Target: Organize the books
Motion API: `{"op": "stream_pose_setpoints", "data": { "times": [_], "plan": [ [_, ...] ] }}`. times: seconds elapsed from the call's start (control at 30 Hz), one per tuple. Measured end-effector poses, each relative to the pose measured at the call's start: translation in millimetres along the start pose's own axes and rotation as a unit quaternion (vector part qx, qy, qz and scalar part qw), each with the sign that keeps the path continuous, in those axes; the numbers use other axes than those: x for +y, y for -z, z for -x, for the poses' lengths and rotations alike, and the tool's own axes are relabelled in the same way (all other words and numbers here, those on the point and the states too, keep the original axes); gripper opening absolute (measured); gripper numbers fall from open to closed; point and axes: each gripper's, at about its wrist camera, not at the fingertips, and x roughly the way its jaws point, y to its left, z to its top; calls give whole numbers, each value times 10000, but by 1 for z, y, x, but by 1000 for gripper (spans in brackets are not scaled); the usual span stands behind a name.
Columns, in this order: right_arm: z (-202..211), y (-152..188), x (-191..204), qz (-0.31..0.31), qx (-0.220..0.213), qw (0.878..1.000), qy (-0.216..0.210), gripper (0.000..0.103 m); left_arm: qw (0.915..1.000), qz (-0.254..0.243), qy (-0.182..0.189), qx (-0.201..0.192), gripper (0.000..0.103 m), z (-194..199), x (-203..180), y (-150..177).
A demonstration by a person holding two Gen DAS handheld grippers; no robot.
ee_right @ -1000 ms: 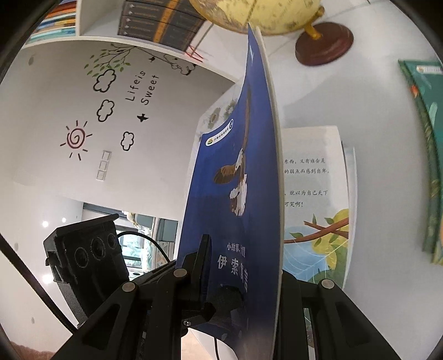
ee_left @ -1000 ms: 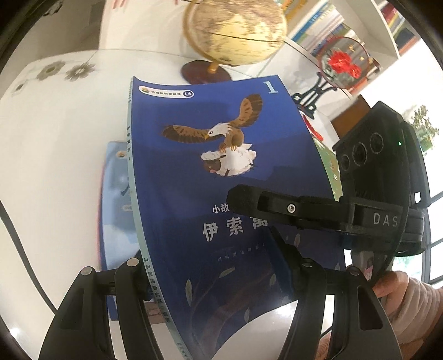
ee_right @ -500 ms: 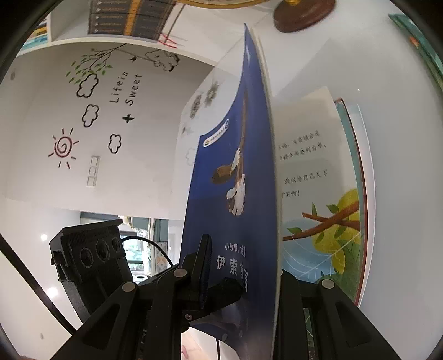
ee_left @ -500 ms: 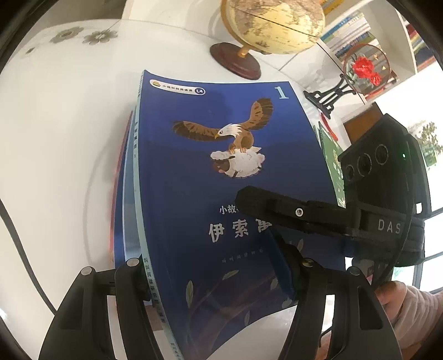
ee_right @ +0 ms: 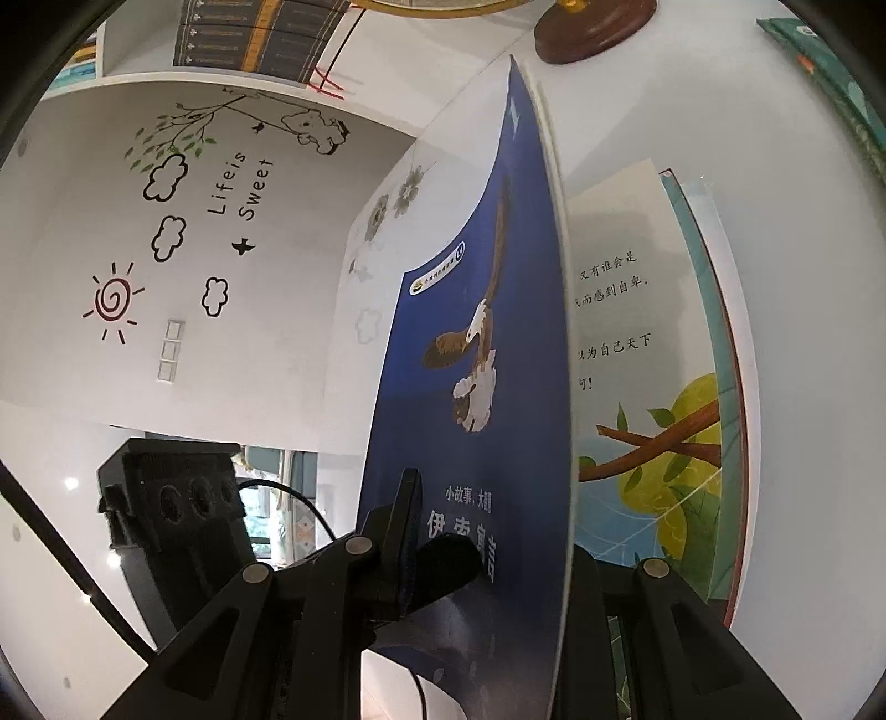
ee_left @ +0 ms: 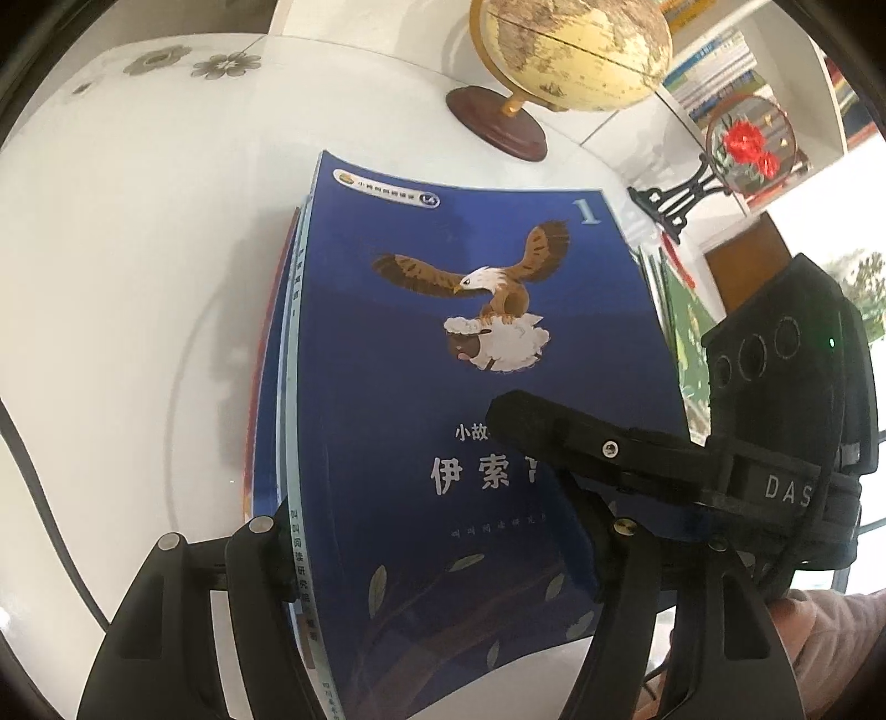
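A blue book with an eagle on its cover (ee_left: 470, 387) lies tilted just over a stack of thin books (ee_left: 268, 387) on the white round table (ee_left: 122, 277). My left gripper (ee_left: 437, 559) spans the book's near edge, its fingers at either side. My right gripper (ee_left: 554, 437) is shut on the book's right edge. In the right wrist view the blue book (ee_right: 487, 387) stands edge-on between my right gripper's fingers (ee_right: 482, 565). An open picture page (ee_right: 648, 354) of the stack shows beneath it.
A globe on a dark red base (ee_left: 565, 61) stands behind the books. A round ornament with red flowers on a black stand (ee_left: 736, 149) is at the back right. Green books (ee_left: 684, 327) lie on the right. Bookshelves (ee_right: 249, 39) line the wall.
The blue book has come down from a raised tilt until it nearly covers the stack. The light blue book under it is now almost hidden. Both grippers moved with it.
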Motion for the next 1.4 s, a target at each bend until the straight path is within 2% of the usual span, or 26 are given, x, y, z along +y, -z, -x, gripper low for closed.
{"op": "stream_pose_setpoints", "data": {
  "times": [0.13, 0.3, 0.43, 0.6, 0.67, 0.8, 0.9, 0.97, 1.1, 1.17, 1.27, 1.4],
  "plan": [
    [0, 0, -3, -95, 50, 9999, 25, 25, 10000, -48, -57, 0, 69, 0, -1, 1],
    [-1, -4, 3, 87, 214, 9994, 248, 28, 9998, -145, -132, 73, 69, 2, 0, 1],
    [8, -8, -1, 73, 166, 9990, 409, 28, 9988, -186, -420, 175, 68, 7, 3, -1],
    [14, -5, 0, -13, 251, 9988, 417, 28, 9931, -189, -1102, 347, 68, 7, 7, -1],
    [15, -3, 3, 67, 262, 9986, 448, 29, 9903, -149, -1352, 297, 68, 11, 3, -2],
    [9, 1, 2, 24, 442, 9980, 453, 29, 9889, -128, -1474, 152, 68, 20, -9, -2],
    [9, -2, 0, 135, 380, 9978, 532, 29, 9869, -180, -1598, 95, 68, 23, -18, -1],
    [4, -6, -9, -48, 484, 9978, 459, 29, 9852, -227, -1695, 105, 68, 25, -24, -1],
    [5, -8, -9, 97, 548, 9969, 550, 29, 9753, -302, -2185, 96, 68, 30, -37, -3],
    [24, -11, -8, 94, 275, 9980, 561, 29, 9696, -317, -2420, 173, 68, 28, -44, -5],
    [50, -18, -11, 225, -16, 9960, 866, 29, 9618, -409, -2701, 184, 68, 28, -58, -7],
    [82, -25, -20, 280, -187, 9951, 935, 29, 9536, -595, -2949, 116, 68, 28, -91, -13]
  ]
}}
